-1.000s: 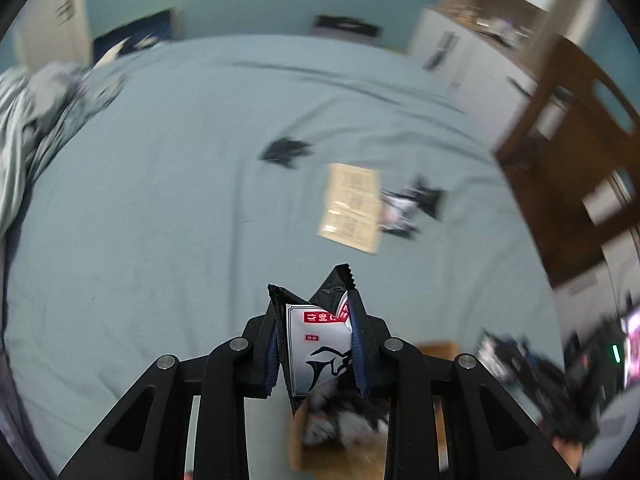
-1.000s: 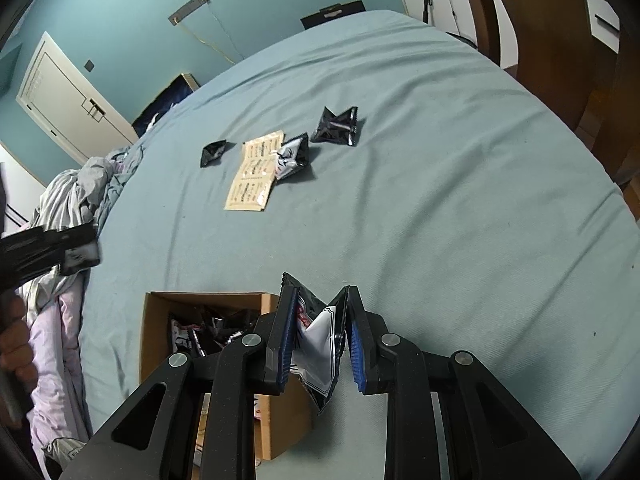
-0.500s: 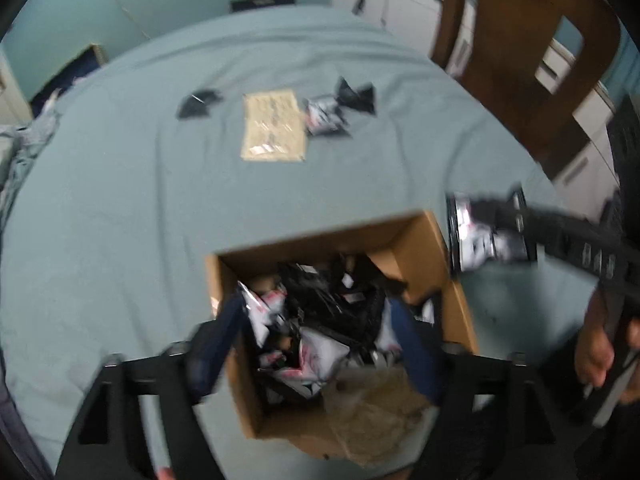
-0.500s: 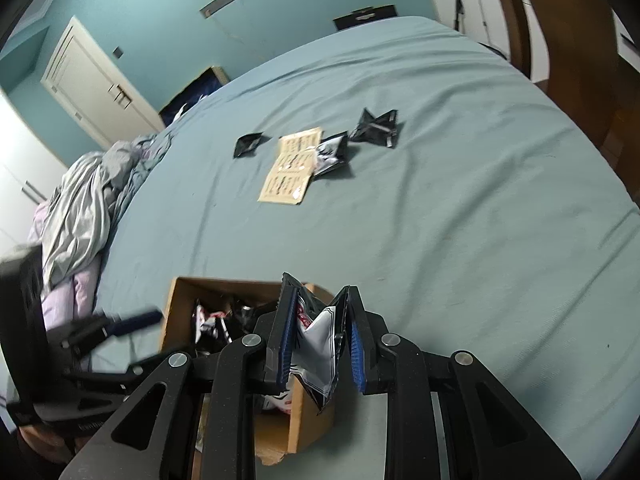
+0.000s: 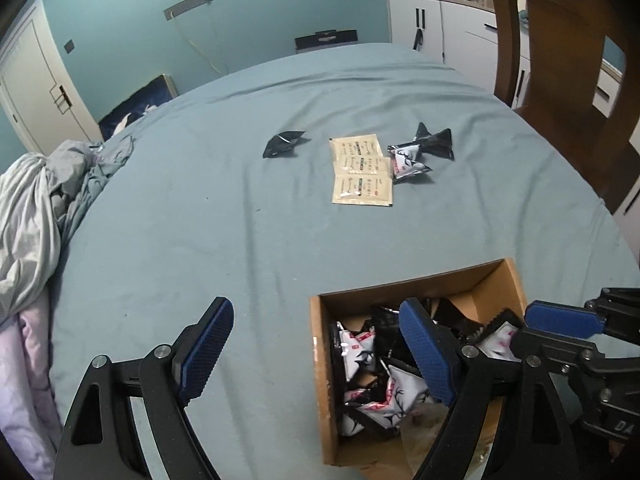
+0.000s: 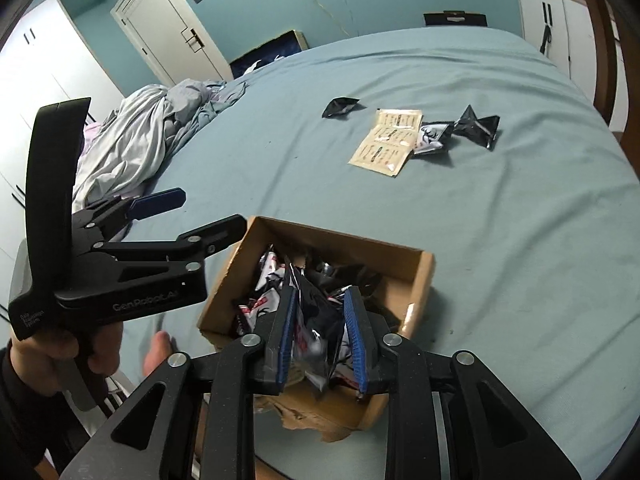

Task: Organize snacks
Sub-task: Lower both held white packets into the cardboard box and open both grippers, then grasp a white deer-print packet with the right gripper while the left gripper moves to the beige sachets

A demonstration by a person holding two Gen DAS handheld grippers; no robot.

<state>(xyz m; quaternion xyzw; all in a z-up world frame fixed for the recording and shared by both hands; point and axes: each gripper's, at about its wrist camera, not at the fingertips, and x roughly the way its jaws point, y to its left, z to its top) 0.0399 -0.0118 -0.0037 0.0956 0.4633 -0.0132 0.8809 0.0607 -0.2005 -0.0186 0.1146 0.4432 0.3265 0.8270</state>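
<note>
An open cardboard box holds several black and white snack packets. My left gripper is open and empty at the box's left wall; it also shows in the right wrist view. My right gripper is shut on a black and white snack packet over the box; its fingers show at the right of the left wrist view. Farther off on the blue sheet lie a black packet, a beige sachet sheet, a white packet and another black packet.
Crumpled grey bedding lies at the left. A wooden chair stands at the right edge. White cabinets and a door stand beyond the bed.
My left gripper has opened and dropped its packet into the box, then pulled back to the box's left. My right gripper has carried its packet over the box.
</note>
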